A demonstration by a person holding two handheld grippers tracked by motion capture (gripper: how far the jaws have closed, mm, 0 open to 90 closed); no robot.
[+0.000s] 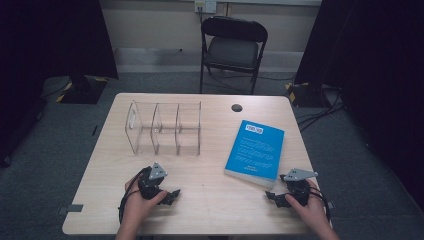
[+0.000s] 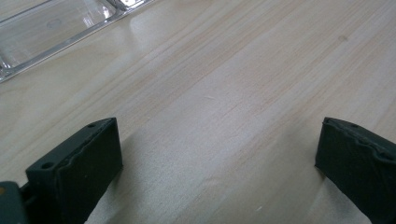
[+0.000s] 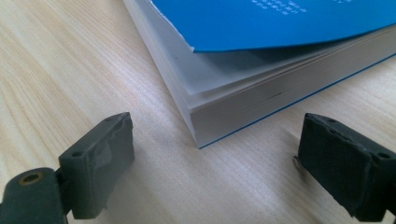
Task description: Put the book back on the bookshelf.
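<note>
On the pale wooden table [image 1: 200, 200], a clear acrylic three-slot organiser [image 1: 165, 129] stands left of centre, the blue paperback book [image 1: 255, 150] flat to its right. The right gripper [image 3: 215, 149], jaws spread, faces the book's near corner; the left gripper [image 2: 219, 154] rests released, holding nothing.

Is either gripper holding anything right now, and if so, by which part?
Nothing is held. The right gripper has open jaws just short of the blue book's near corner, not touching it. The left gripper is open over bare table.
</note>
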